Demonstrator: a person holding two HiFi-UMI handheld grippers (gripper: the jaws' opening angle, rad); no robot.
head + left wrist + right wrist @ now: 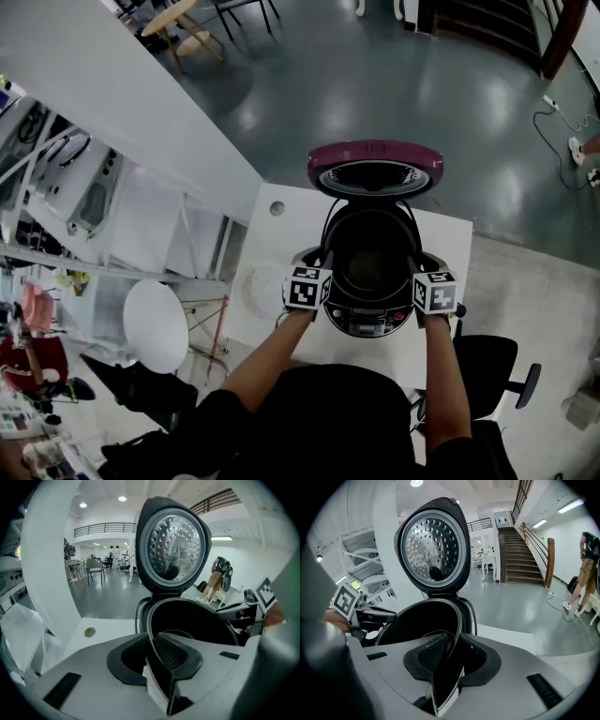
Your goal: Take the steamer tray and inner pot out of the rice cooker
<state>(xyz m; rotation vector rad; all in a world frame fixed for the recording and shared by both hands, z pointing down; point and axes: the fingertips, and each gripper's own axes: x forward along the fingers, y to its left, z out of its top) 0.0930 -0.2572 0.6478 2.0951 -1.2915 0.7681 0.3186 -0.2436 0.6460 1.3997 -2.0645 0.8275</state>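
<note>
Where the inner pot sits: the black inner pot (370,267) is down in the well of the rice cooker (349,317). Its rim is about level with the cooker's top, and its inside is too dark to show any contents.
Rice cooker: it stands at the near middle of a white table (281,234), with its control panel (375,325) facing the person.
Lid: the maroon lid (375,164) is swung up on its hinge at the far side and stands upright. Its silver inner plate (174,543), studded with dimples, faces both grippers.
Left gripper: the left gripper (151,643) is at the pot's left side and angled downward. One jaw is inside the pot and the other outside, and the ribbed pads are closed on the thin rim that runs between them.
Right gripper: the right gripper (453,648) is at the pot's right side, opposite the other. It also has one jaw inside and one outside, with its pads pinched on the rim.
Arms: the left forearm (267,352) and the right forearm (441,375) reach up from the bottom of the head view, one to each gripper.
Beside the cooker: a pale round shape (253,291) lies on the table just left of the cooker, too washed out to name.
Table detail: there is a small round hole (277,208) near its far left corner.
Surroundings: the floor (394,84) is glossy grey. A black office chair (492,361) stands right of the table. A staircase (525,550) and a distant person (585,569) show in the right gripper view.
</note>
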